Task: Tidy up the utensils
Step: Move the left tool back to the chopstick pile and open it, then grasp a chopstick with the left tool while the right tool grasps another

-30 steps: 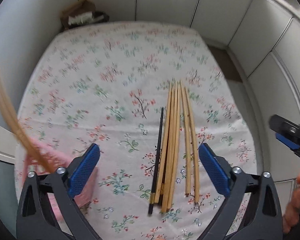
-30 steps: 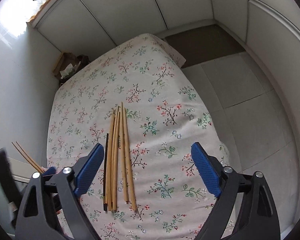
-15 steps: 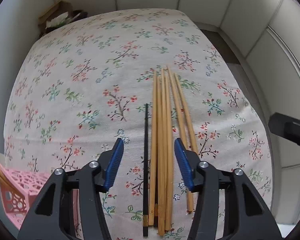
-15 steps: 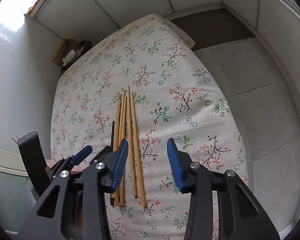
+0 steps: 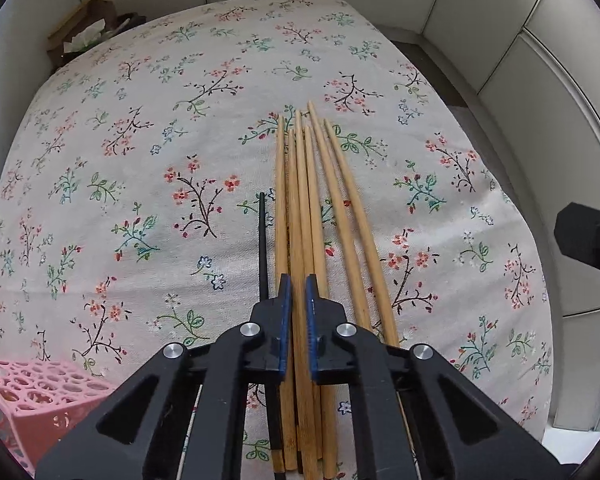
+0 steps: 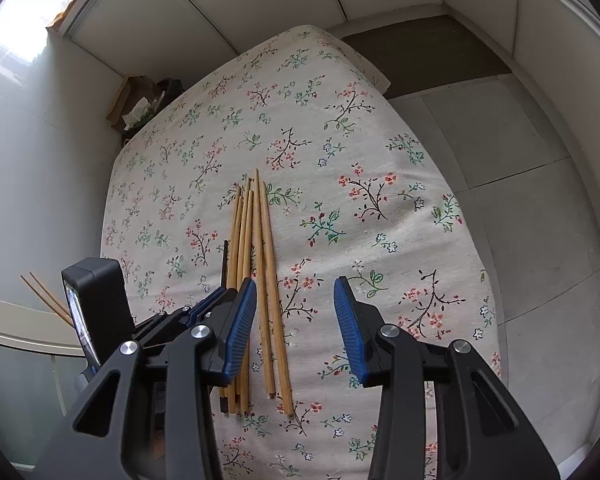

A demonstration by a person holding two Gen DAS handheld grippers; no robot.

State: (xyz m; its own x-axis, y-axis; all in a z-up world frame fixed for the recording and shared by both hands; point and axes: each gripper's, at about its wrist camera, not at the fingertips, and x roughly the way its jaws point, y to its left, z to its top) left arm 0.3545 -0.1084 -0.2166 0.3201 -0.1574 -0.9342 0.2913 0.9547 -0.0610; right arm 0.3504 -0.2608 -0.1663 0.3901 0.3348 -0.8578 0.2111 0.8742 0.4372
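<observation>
Several bamboo chopsticks [image 5: 316, 208] lie side by side on the floral tablecloth [image 5: 140, 160], with one black chopstick [image 5: 263, 240] at their left. My left gripper [image 5: 295, 292] is low over the bundle, its blue pads closed to a narrow gap on one bamboo chopstick. The bundle also shows in the right wrist view [image 6: 256, 260]. My right gripper [image 6: 295, 312] is open and empty above two bamboo chopsticks [image 6: 270, 304] on the bundle's right. The left gripper [image 6: 216, 300] shows there beside it, on the left.
A pink perforated basket [image 5: 28, 400] stands at the table's near left corner; two chopsticks [image 6: 46, 300] stick out near it. A brown box with tissue [image 5: 84, 36] sits beyond the far left corner. White walls surround the table; floor lies to the right.
My left gripper has come down over the bundle and closed from wide open onto a bamboo chopstick. My right gripper narrowed, then widened somewhat and moved closer to the sticks.
</observation>
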